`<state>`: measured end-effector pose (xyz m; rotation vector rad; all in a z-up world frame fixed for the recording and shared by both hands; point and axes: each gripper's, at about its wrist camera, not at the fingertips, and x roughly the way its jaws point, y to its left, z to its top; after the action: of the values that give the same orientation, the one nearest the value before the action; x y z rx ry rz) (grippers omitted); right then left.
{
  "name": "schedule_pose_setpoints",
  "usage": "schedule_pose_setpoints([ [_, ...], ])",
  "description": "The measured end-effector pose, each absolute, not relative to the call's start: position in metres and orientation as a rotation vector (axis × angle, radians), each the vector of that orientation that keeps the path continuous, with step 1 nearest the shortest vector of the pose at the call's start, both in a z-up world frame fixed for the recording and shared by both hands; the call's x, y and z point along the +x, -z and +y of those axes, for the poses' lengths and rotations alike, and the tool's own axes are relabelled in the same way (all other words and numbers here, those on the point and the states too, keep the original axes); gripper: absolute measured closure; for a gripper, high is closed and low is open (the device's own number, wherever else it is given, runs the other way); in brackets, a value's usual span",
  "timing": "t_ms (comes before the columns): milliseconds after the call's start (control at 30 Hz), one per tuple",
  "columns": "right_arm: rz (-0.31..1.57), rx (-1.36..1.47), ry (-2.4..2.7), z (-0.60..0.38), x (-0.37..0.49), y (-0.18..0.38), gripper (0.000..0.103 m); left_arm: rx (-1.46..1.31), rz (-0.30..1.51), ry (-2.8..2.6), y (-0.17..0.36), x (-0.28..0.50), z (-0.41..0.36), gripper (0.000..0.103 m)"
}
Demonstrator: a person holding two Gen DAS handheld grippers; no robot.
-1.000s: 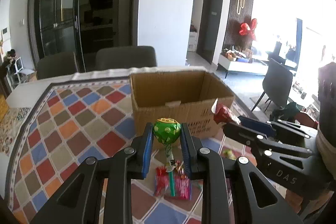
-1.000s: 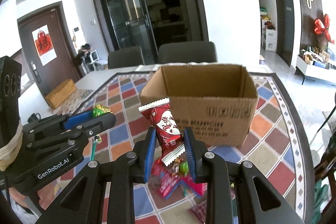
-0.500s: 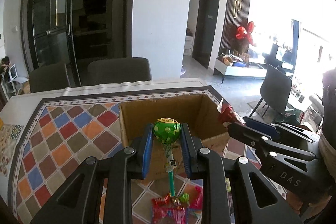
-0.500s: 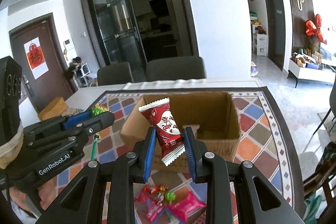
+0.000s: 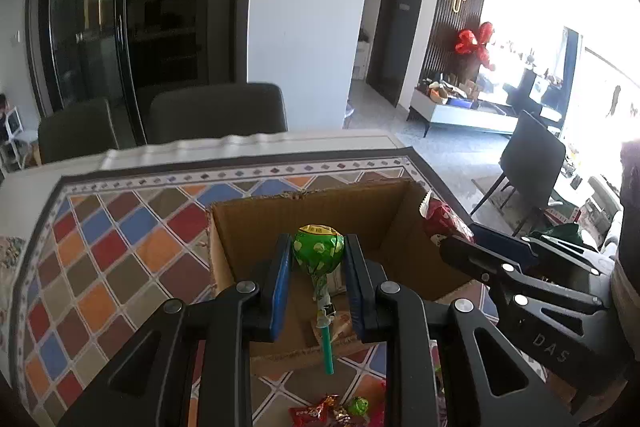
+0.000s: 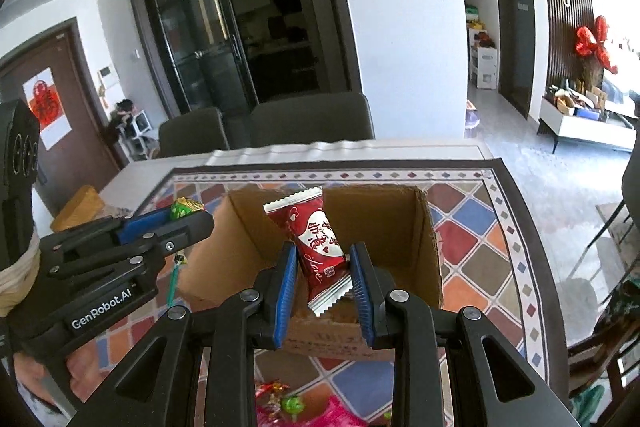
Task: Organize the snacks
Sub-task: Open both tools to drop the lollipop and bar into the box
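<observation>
An open cardboard box point(image 5: 256, 223) point(image 6: 428, 227) stands on a checkered tablecloth. My left gripper point(image 5: 318, 257) is shut on a green lollipop point(image 5: 319, 250) and holds it over the box's opening, stick hanging down. My right gripper point(image 6: 323, 263) is shut on a red candy packet point(image 6: 316, 231) and holds it over the same box. Each gripper shows in the other's view: the right one with the red packet point(image 5: 440, 223), the left one with the lollipop point(image 6: 186, 207). Loose red and green sweets point(image 5: 340, 413) point(image 6: 284, 403) lie on the cloth in front of the box.
The tablecloth point(image 5: 100, 247) covers the table to its edges. Two dark chairs point(image 5: 216, 111) stand behind the far edge. Another chair point(image 5: 528, 155) stands on the floor to the right. A yellow-brown pad point(image 6: 78, 207) lies at the table's left.
Both grippers have risen and moved forward, from in front of the box to above its opening, each still holding its sweet. The loose sweets now lie lower in both views.
</observation>
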<state>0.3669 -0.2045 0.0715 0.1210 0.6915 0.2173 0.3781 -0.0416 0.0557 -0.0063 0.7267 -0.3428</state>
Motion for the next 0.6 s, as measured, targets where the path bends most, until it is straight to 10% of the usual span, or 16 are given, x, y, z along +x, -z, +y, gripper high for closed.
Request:
schedule_pose_setpoints([
  [167,0.715,0.120,-0.203,-0.207,0.381,-0.064,0.074,0.004,0.748,0.332,-0.051,0.390,-0.047,0.073],
  [233,0.721,0.131,-0.194,-0.209,0.383,-0.061,0.072,0.015,0.728,0.308,-0.053,0.388,-0.047,0.049],
  [600,0.686,0.148,-0.165,-0.216,0.354,-0.068,0.066,0.038,0.659,0.289,-0.064,0.341,-0.043,0.047],
])
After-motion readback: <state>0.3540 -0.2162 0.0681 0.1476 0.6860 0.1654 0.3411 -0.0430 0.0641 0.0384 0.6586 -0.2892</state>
